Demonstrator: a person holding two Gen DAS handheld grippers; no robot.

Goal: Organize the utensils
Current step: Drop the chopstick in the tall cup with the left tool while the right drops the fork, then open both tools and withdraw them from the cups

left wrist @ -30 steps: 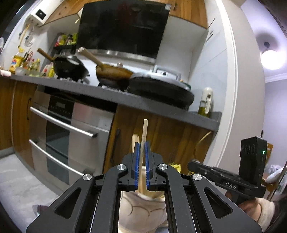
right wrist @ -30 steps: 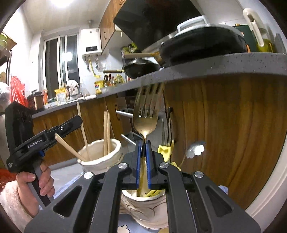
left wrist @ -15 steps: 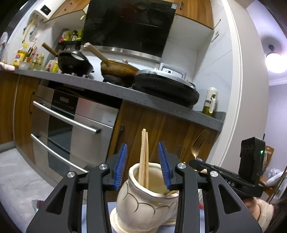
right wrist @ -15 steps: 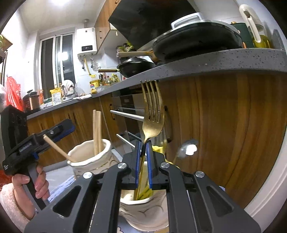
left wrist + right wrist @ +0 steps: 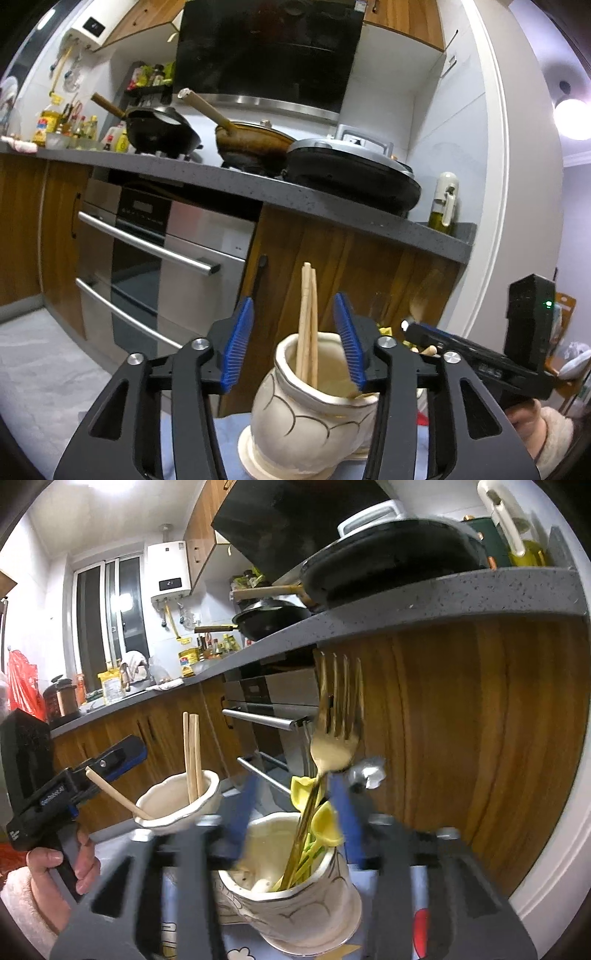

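**Both grippers letting go: chopsticks and fork now standing in their pots**

Both jaw pairs were clamped a second ago, left on a chopstick, right on the fork neck; now both are spread and opening further. My left gripper (image 5: 293, 341) has its blue pads either side of the chopsticks (image 5: 308, 321), clear gap on both sides, nothing pressed. Those two chopsticks stand near upright, touching each other, in the cream ceramic pot (image 5: 314, 410) right under the gripper. From the right wrist view, that same pot (image 5: 177, 805) also holds a third chopstick (image 5: 118, 794) leaning out over the rim toward my left hand (image 5: 62, 871).

My right gripper (image 5: 295, 812) is motion-blurred but the pads are apart. The gold fork (image 5: 332, 731) sits between them, tines up, handle tilted down into the second ceramic pot (image 5: 295, 912). Can't tell if a pad grazes the handle; no squeeze visible. Same pot holds yellow-headed plastic utensils (image 5: 321, 823) beside the fork handle, and a silver spoon bowl (image 5: 365, 771) shows just behind the right pad.

Both pots stand side by side on a light blue printed cloth (image 5: 236, 952), in front of a wooden cabinet (image 5: 461, 738).
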